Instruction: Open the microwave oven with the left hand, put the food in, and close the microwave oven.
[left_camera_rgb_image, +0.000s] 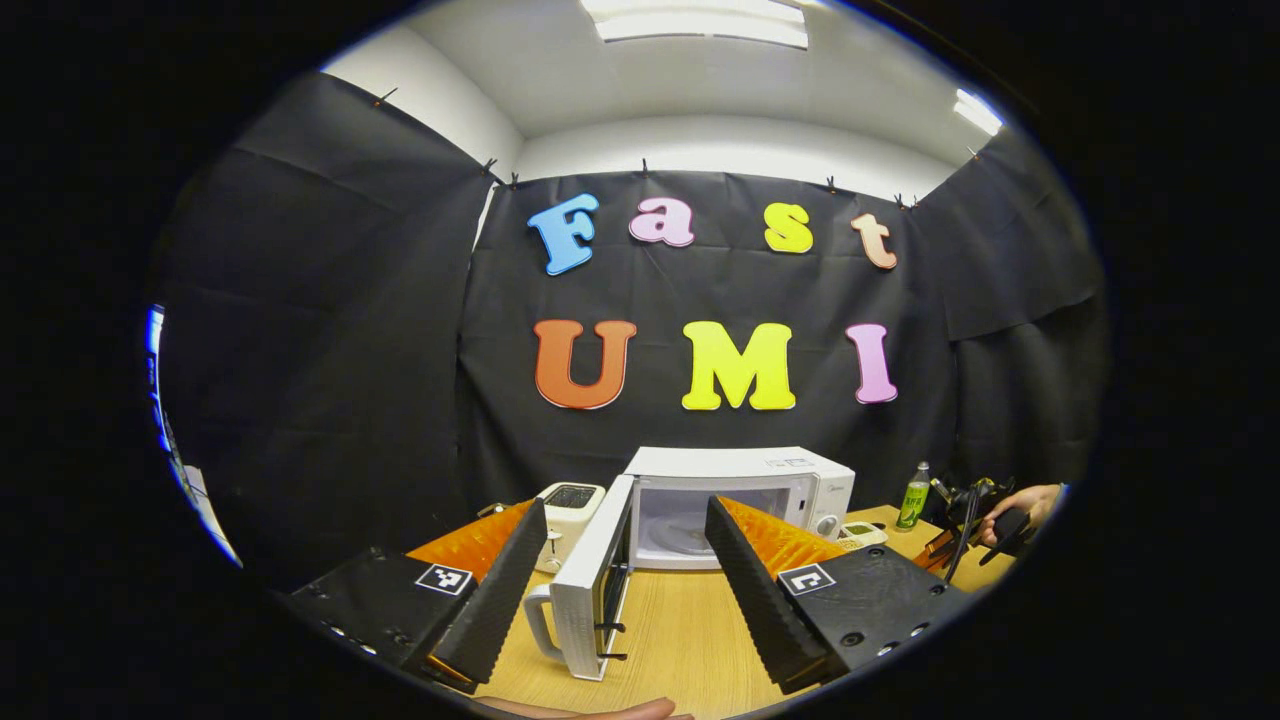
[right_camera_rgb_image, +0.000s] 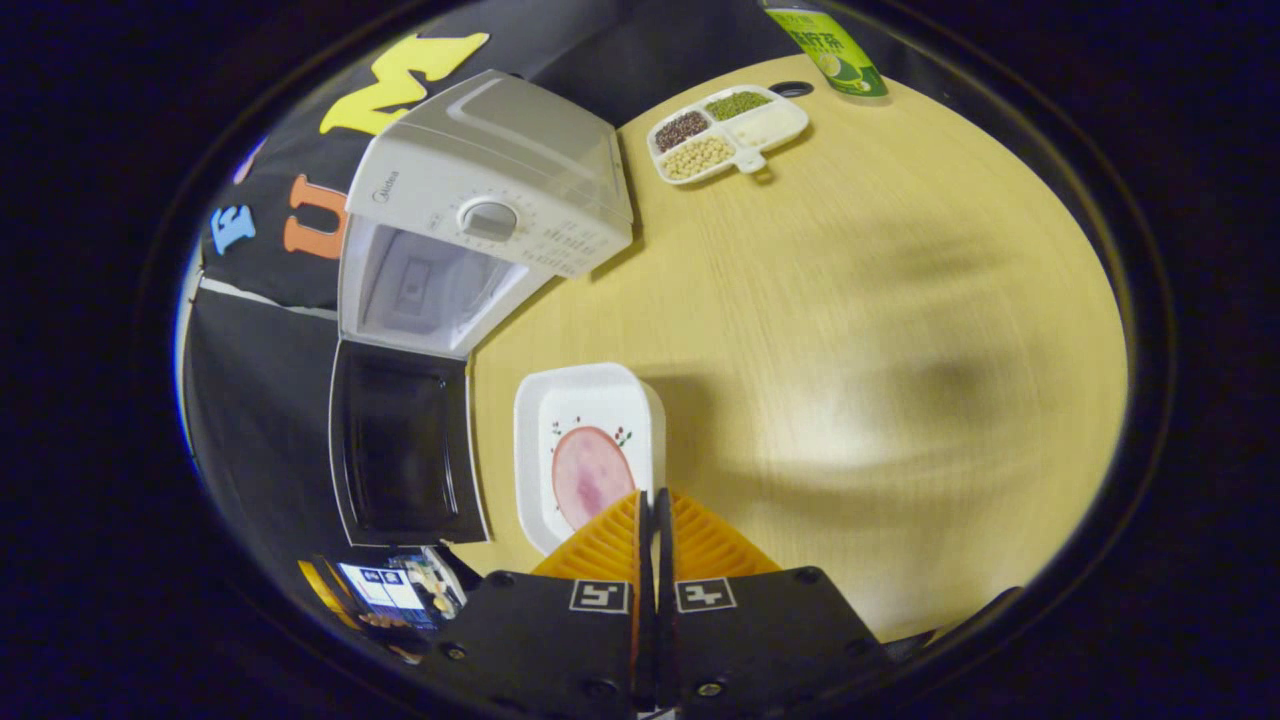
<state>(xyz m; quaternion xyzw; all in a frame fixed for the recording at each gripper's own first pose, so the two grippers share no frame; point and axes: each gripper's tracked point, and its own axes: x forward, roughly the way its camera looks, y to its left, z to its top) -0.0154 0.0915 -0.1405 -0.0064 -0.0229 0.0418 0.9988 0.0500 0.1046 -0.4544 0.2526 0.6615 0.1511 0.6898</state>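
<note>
Wooden table (left_camera_rgb_image: 690, 630), open microwave (left_camera_rgb_image: 740, 500), black cloth walls (left_camera_rgb_image: 330, 330)

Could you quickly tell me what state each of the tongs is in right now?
Left tongs: open, holding nothing.
Right tongs: closed on the rim of the white plate with food.

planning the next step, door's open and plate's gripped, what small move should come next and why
Probably carry the plate toward the microwave cavity: its door hangs open, the right tool is shut on the plate's rim, and the left tool is open, holding nothing.
</note>
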